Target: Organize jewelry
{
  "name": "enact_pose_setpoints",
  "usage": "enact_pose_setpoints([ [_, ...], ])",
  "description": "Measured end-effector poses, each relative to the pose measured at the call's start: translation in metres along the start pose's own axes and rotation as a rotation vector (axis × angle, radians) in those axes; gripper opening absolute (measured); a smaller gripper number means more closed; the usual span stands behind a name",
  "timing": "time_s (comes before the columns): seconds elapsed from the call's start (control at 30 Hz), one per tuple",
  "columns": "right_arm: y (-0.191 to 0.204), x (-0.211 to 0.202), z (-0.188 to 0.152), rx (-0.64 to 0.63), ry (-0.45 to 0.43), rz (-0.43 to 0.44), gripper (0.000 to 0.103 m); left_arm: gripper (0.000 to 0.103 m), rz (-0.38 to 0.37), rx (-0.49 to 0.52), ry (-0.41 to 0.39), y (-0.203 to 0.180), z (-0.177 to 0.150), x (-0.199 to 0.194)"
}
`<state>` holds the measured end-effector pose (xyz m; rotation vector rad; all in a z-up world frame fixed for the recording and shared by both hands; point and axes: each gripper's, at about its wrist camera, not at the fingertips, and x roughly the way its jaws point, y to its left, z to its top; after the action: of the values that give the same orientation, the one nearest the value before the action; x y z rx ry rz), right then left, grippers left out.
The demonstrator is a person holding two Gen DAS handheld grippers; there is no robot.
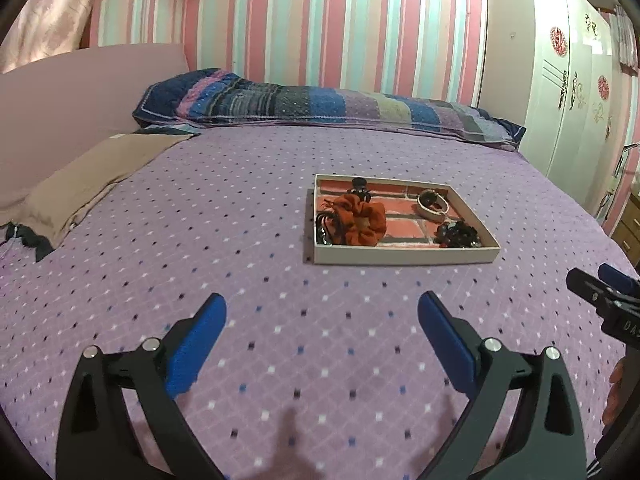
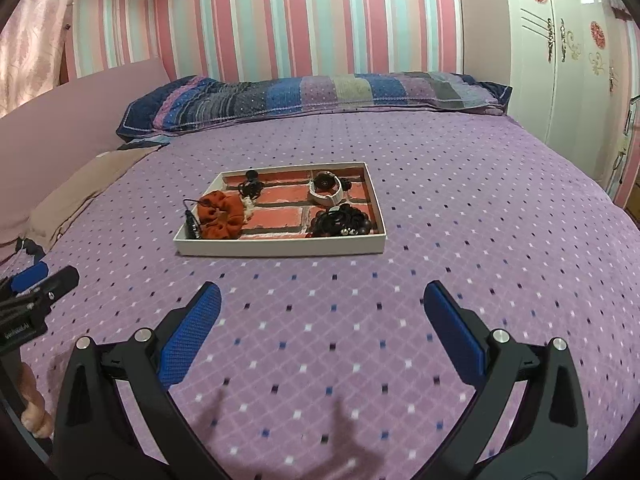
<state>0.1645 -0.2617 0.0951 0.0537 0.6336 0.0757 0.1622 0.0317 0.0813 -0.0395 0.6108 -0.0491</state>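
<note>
A shallow white tray (image 1: 404, 257) with a brick-pattern floor lies on the purple bed; it also shows in the right wrist view (image 2: 280, 247). In it are an orange scrunchie (image 1: 360, 220) (image 2: 220, 214), a black claw clip (image 1: 360, 189) (image 2: 250, 186), a white watch (image 1: 433, 203) (image 2: 329, 189), a black bead bracelet (image 1: 458, 234) (image 2: 340, 220) and a dark hair tie (image 1: 325, 226) at the left end. My left gripper (image 1: 322, 312) and right gripper (image 2: 322, 304) are open and empty, hovering over the bedspread short of the tray.
A striped patchwork pillow (image 1: 320, 104) lies at the head of the bed against the striped wall. A beige folded cloth (image 1: 92, 180) lies at the left. A white wardrobe (image 1: 568, 80) stands at the right. The right gripper shows at the left view's right edge (image 1: 600, 296).
</note>
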Motion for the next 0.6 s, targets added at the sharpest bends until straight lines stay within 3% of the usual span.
enact_pose_setpoints([
  [0.23,0.014,-0.041,-0.008,-0.014,-0.033,0.000,0.099,0.095,0.014,0.021,-0.017,-0.005,-0.014,-0.034],
  [0.6,0.033,-0.078,-0.017,-0.072,-0.067,-0.037,0.099,0.095,0.028,-0.001,-0.043,-0.007,-0.013,-0.057],
])
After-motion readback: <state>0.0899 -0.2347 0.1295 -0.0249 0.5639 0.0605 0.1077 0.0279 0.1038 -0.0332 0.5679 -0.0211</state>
